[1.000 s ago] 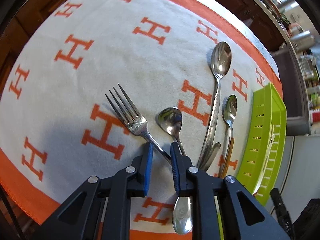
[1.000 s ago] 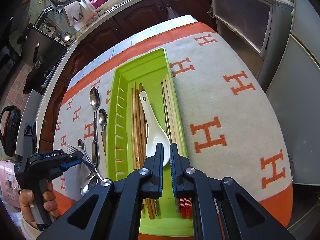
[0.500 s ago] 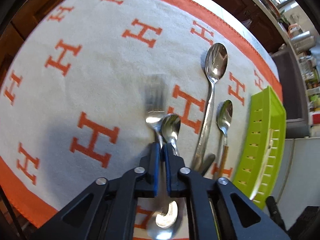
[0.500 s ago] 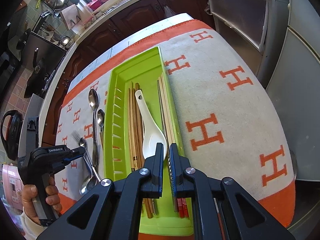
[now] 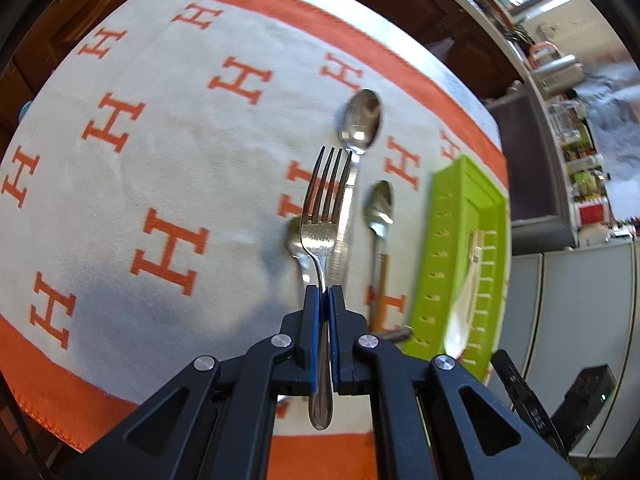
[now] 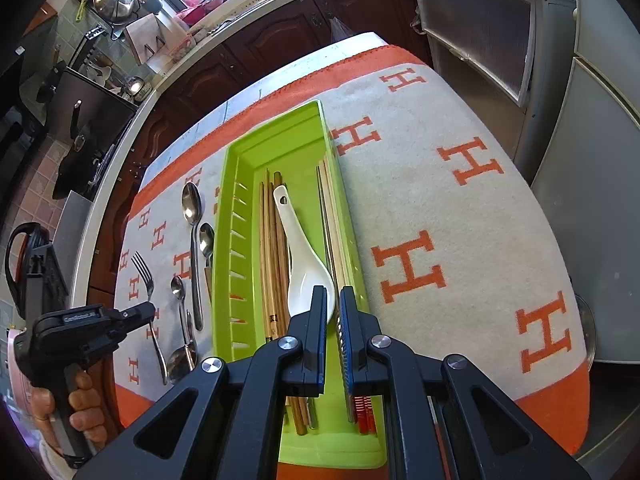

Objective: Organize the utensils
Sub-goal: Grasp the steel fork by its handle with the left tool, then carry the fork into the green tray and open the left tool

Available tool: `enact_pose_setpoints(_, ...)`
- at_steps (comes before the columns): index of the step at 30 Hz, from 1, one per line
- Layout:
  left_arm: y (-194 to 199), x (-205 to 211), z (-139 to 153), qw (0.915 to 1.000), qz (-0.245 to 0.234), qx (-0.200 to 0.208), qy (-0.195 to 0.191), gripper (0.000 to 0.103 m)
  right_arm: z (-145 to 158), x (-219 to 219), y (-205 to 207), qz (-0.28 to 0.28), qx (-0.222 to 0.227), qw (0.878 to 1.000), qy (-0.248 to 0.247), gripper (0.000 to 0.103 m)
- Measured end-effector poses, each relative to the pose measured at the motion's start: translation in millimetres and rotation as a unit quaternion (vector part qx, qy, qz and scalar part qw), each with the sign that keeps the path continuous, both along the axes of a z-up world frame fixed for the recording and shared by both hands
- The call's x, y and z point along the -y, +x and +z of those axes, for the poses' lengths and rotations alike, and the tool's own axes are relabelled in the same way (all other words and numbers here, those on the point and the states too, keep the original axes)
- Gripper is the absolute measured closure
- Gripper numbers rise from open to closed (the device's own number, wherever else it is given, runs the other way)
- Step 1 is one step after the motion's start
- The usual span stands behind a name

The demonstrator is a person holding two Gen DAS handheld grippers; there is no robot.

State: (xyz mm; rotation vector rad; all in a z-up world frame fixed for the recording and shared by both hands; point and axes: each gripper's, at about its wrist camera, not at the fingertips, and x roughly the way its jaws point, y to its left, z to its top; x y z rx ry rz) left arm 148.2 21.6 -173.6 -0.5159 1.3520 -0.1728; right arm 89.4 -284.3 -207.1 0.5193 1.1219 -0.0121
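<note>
My left gripper [image 5: 324,294] is shut on the handle of a steel fork [image 5: 322,232], which is held off the cloth with its tines pointing away. From the right wrist view, the left gripper [image 6: 149,312] and the fork [image 6: 144,272] sit left of the green tray [image 6: 276,140]. A large spoon [image 5: 360,124] and two small spoons [image 5: 380,208] [image 5: 294,240] lie on the cloth under the fork. The tray holds wooden chopsticks [image 6: 270,240] and a white ceramic spoon [image 6: 300,256]. My right gripper [image 6: 333,292] hovers shut over the tray's near end, holding nothing.
A white cloth [image 6: 420,200] with orange H marks and an orange border covers the table. A person's hand [image 6: 80,408] grips the left tool's handle. Dark cabinets [image 6: 260,52] and a counter stand beyond the far edge, with grey appliances [image 6: 592,160] at the right.
The left jaws closed on the fork's handle and raised it off the cloth; the fork swung from slanting left to pointing straight ahead. The right gripper stayed put.
</note>
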Motion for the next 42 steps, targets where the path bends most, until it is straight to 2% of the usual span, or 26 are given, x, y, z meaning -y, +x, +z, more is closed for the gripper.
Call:
enact_pose_setpoints(5,-0.3,27.1,23.8,0.9982,-0.050,0.012,-0.030,0.101,2.4,1.7,-3.4,-0.002,0.004,1.000,0.001,0.096)
enact_pose_setpoints(10,2.1,78.3,35.2,0.9936,-0.105,0.022,-0.033,0.101,5.9,7.6,-10.6,-0.010,0.008,1.000,-0.001,0.096)
enact_pose_setpoints(14,3.0,120.2,33.0,0.9882,-0.150,0.020,-0.028,0.101,6.9,15.7,-18.1,-0.019,0.011,1.000,0.001,0.096)
enact_pose_setpoints(19,8.7,160.2,10.0,0.9843,-0.176,0.014,0.010,0.101,9.1,24.8,-26.0,-0.029,0.017,0.999,0.010,0.096)
enact_pose_setpoints(23,11.9,175.1,-13.0,0.9820,-0.183,-0.002,0.048,0.101,11.1,26.4,-27.9,-0.032,0.021,0.999,0.011,0.096)
enact_pose_setpoints(26,11.2,179.3,-20.5,0.9800,-0.189,-0.006,0.061,0.100,11.7,24.9,-28.1,-0.029,0.022,0.999,0.011,0.096)
enact_pose_setpoints(29,9.0,182.6,-12.1,0.9779,-0.197,0.010,0.070,0.085,12.1,24.4,-29.2,-0.030,0.021,0.999,0.011,0.096)
enact_pose_setpoints(32,2.5,181.0,-1.6,0.9761,-0.202,0.033,0.073,0.081,10.5,24.6,-29.1,-0.032,0.019,0.999,0.012,0.096)
enact_pose_setpoints(34,-2.9,177.5,6.1,0.9739,-0.205,0.046,0.085,0.068,9.1,24.3,-29.0,-0.033,0.016,0.999,0.012,0.096)
enact_pose_setpoints(38,-16.5,165.5,19.2,0.9728,-0.210,0.063,0.073,0.066,9.3,21.5,-29.4,-0.033,0.015,0.999,0.007,0.096)
enact_pose_setpoints(41,-29.0,157.5,30.3,0.9699,-0.207,0.083,0.098,0.050,9.3,18.3,-28.8,-0.030,0.014,0.999,0.006,0.096)
enact_pose_setpoints(42,-33.0,154.3,35.4,0.9689,-0.205,0.094,0.102,0.049,9.9,16.7,-28.8,-0.029,0.014,0.999,0.005,0.096)
